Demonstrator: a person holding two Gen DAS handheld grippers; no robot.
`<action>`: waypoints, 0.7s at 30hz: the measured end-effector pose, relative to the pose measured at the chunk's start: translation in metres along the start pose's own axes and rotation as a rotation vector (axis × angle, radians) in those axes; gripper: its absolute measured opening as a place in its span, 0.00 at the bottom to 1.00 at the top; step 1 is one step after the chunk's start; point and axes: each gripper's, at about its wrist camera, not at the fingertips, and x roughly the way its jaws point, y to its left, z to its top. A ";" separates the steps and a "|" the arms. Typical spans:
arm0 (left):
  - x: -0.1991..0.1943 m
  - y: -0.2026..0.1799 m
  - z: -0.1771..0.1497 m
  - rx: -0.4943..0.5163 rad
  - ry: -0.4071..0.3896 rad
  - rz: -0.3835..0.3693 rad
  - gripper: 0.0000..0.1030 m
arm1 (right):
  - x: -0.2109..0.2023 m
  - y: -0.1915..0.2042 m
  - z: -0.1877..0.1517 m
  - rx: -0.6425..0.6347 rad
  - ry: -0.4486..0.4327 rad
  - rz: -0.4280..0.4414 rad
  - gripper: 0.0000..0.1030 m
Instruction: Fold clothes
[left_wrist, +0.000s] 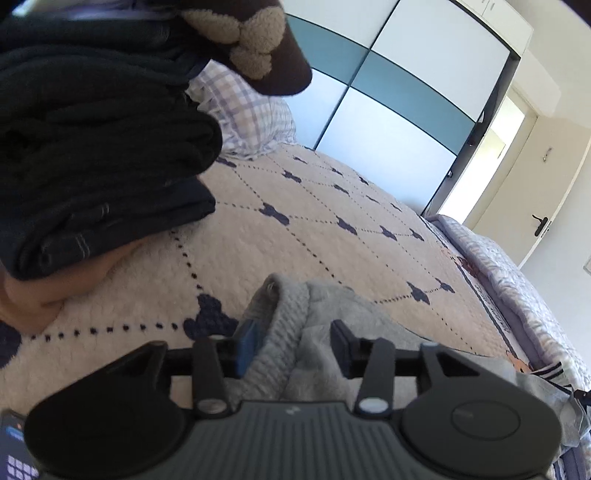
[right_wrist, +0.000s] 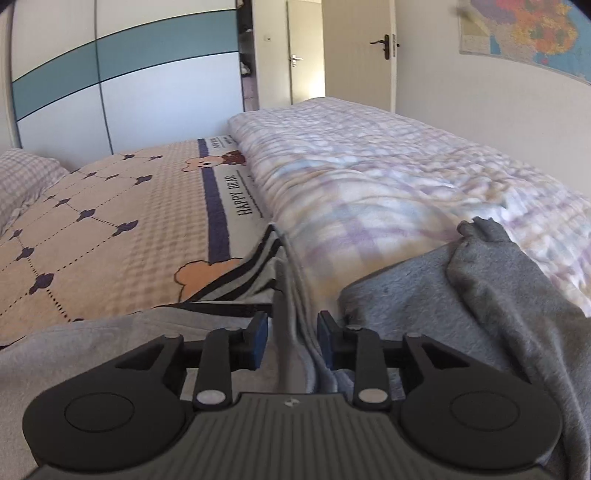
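Grey sweater (left_wrist: 317, 332) spread on patterned blanket (left_wrist: 314, 229), ribbed hem bunched up between left gripper (left_wrist: 293, 341) fingers. Fingers parted around hem, blue pad (left_wrist: 246, 345) touching knit; not pinched tight. Right gripper (right_wrist: 291, 332) low over same garment (right_wrist: 424, 295), fingers apart, a fabric fold rising between them; striped trim (right_wrist: 243, 277) just ahead. Dark folded stack (left_wrist: 92, 166) upper left in left view, brown piece with tan fleece patches (left_wrist: 255, 44) on top. Checked pillow (left_wrist: 247, 114) behind stack. Checked duvet (right_wrist: 369, 166) beside blanket. Wardrobe (right_wrist: 122, 81) beyond bed.
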 end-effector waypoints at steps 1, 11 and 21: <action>0.002 -0.004 0.004 0.023 0.002 0.010 0.63 | -0.003 0.009 0.002 -0.037 -0.016 0.011 0.42; 0.074 -0.047 -0.001 0.222 0.115 0.141 0.81 | 0.033 0.094 0.007 -0.342 0.065 0.178 0.67; 0.104 -0.064 -0.009 0.361 0.075 0.251 0.65 | 0.071 0.179 -0.008 -0.646 0.059 0.341 0.74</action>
